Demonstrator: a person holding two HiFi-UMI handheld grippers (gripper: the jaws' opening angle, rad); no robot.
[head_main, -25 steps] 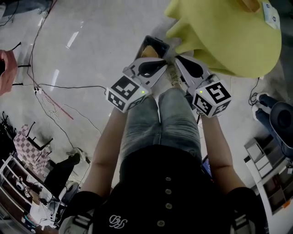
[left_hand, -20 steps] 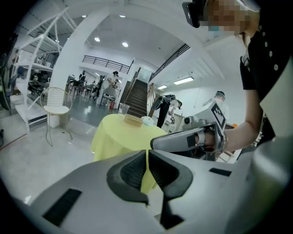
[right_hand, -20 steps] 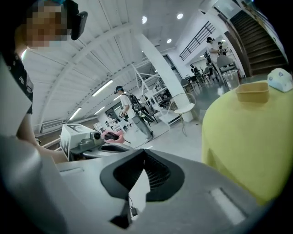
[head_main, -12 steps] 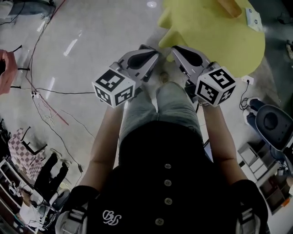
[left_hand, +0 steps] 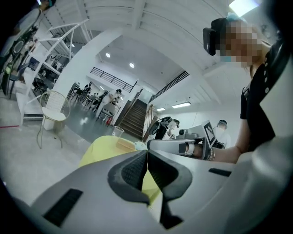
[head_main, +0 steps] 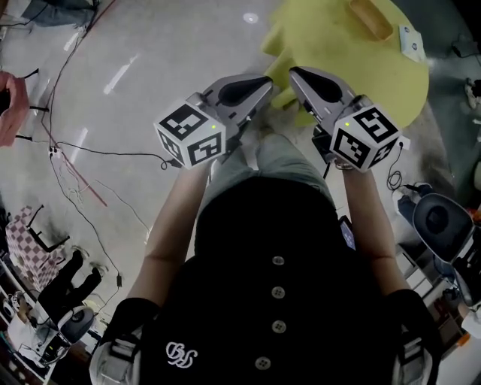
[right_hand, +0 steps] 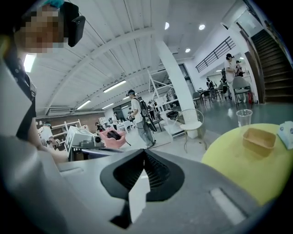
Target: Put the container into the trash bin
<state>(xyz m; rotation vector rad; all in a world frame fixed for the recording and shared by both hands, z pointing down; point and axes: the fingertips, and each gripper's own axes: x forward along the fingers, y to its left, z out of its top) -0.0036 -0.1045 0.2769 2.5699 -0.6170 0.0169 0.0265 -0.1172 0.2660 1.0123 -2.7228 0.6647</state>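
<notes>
L gripper (head_main: 264, 83) & R gripper (head_main: 295, 74) both clenched, empty, beside yellow table (head_main: 342, 83) w/ tan container (right_hand: 259, 138), clear cup (right_hand: 244, 117).

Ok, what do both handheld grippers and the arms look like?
The left gripper and right gripper are grey plastic with black ribbed pads, each carrying a black-and-white marker cube with a green light. Forearms are bare below a black buttoned top.

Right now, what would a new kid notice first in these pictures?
The big yellow table at the head view's top right grabs the eye first, a small tan tray on it. Then the left claw and right claw, held out before the person, both shut and empty, each carrying a black-and-white marker cube.
</notes>
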